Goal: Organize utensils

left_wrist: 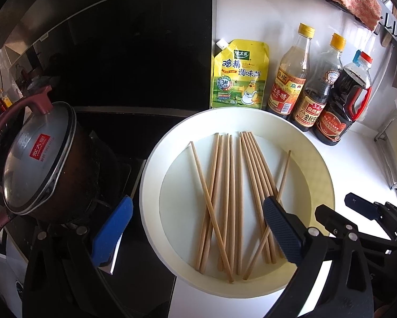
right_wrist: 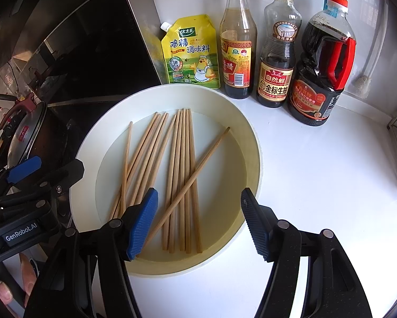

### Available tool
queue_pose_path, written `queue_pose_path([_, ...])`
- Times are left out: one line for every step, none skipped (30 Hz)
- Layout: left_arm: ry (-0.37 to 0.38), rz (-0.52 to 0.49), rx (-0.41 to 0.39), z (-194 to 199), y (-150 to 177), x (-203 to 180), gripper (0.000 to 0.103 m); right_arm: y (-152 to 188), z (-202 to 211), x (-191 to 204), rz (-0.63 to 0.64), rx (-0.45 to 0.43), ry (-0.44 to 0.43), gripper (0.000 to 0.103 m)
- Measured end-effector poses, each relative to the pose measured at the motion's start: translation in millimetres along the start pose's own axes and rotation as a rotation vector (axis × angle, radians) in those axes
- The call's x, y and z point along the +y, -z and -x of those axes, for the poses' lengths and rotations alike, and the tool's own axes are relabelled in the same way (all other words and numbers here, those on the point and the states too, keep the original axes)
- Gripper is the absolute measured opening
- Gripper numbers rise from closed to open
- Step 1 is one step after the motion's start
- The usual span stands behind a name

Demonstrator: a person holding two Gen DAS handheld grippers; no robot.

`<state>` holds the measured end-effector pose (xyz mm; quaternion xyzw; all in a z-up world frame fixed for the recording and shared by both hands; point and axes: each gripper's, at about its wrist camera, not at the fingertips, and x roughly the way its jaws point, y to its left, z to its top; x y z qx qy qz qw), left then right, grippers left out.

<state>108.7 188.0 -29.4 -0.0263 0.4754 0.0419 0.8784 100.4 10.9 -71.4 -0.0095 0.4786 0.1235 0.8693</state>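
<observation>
Matt, pale wooden chopsticks (right_wrist: 182, 175) are lying in a smooth, cream plastic-looking bowl (right_wrist: 251, 143) on a glossy white counter (right_wrist: 317, 185). Clear bottles (right_wrist: 238, 39) are gleaming beside a shiny yellow foil pouch (right_wrist: 190, 53), while a glass-and-metal pot lid (left_wrist: 36, 159) is catching light.

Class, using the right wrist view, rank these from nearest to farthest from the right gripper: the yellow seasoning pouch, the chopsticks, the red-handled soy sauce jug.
1. Chopsticks: in the white bowl, just ahead of the right gripper.
2. Red-handled soy sauce jug: back right.
3. Yellow seasoning pouch: back left, behind the bowl.
</observation>
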Motion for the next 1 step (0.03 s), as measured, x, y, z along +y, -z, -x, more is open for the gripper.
queue_pose_path([0.001,0.000,0.002,-0.3,0.4,-0.2,0.097,0.1,0.0,0.0,0.000,0.000,-0.001,0.062])
